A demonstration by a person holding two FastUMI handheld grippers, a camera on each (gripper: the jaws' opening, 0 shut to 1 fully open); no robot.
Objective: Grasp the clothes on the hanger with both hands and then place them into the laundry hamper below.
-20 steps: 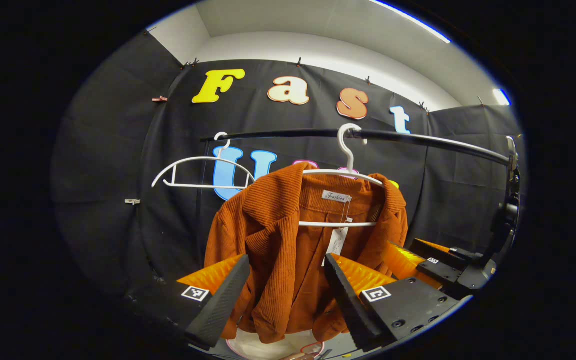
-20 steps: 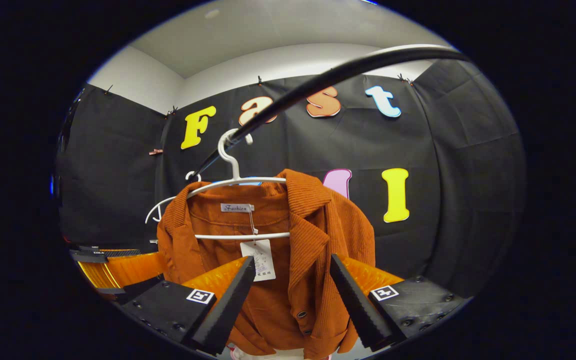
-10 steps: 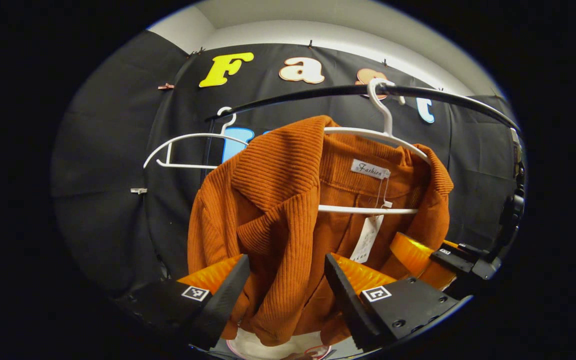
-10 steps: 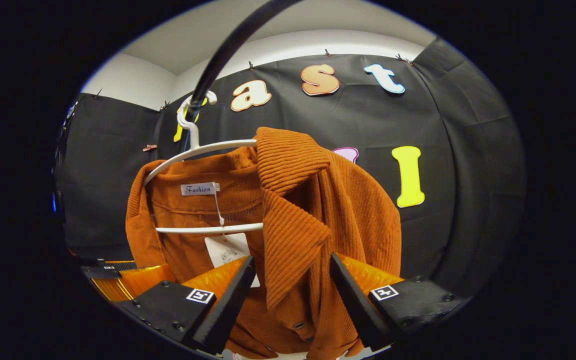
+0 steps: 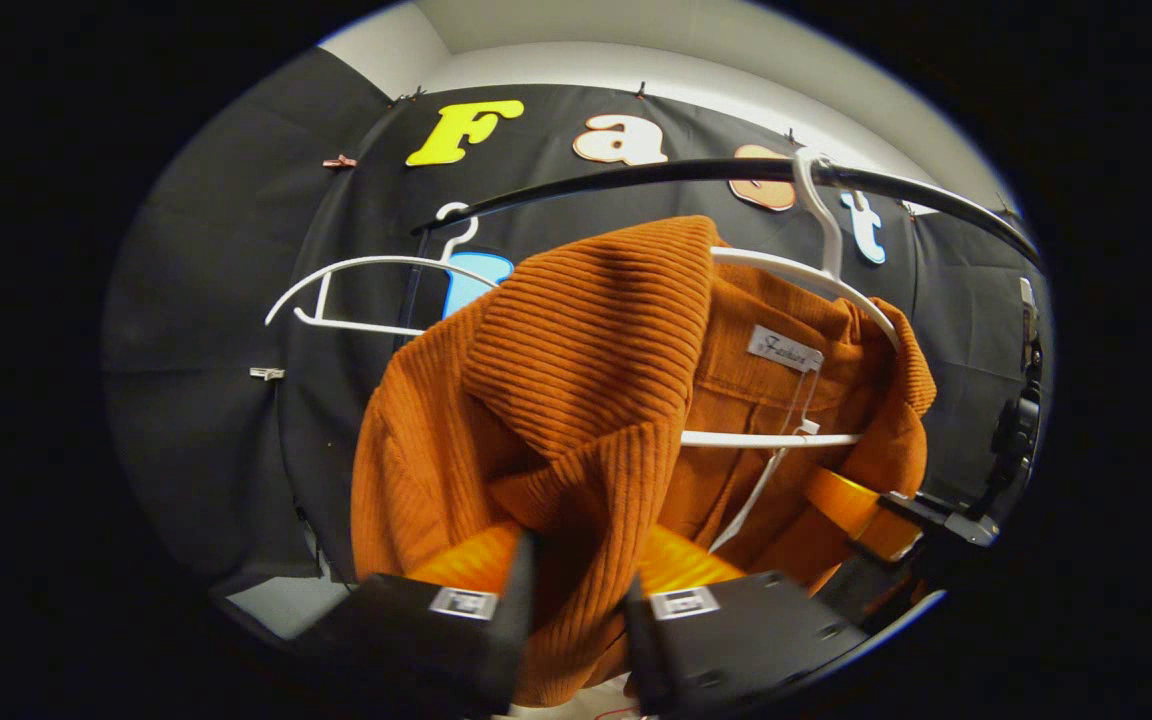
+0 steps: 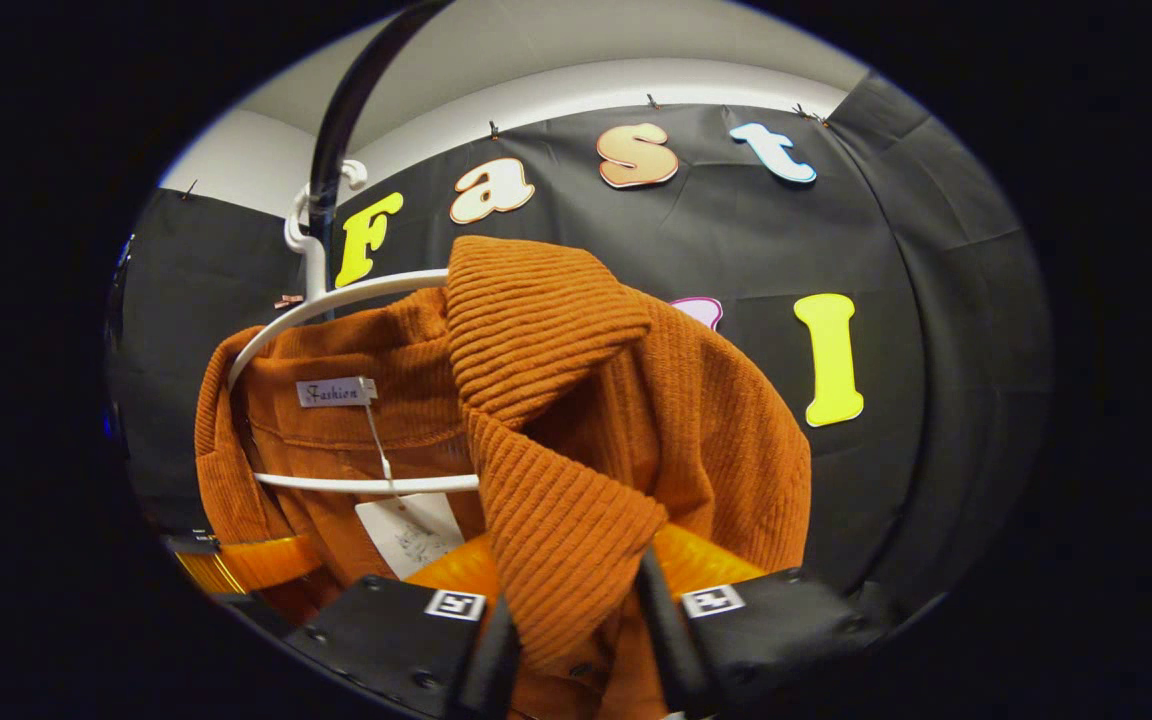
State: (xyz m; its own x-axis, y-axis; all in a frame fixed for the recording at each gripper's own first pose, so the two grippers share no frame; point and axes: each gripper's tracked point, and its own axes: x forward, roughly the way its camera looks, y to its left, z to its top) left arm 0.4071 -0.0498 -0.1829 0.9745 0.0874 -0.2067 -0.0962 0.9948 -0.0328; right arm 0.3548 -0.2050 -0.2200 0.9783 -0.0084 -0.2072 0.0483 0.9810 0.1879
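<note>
Left gripper (image 5: 576, 610): fingers drawn in narrow, pinching the front lapel fold of the orange jacket (image 5: 576, 400) between them. Right gripper (image 6: 576, 620): same, fingers narrow and clamped on the opposite lapel edge. Jacket hangs on a white hanger (image 5: 786, 275), collar open, neck label and a paper tag (image 6: 406, 530) showing inside. Hanger hook sits over a black rail (image 5: 636, 178). Second white hanger (image 5: 366, 295), bare, hangs further along the rail. Right gripper's body appears at the far right edge of the left gripper view.
</note>
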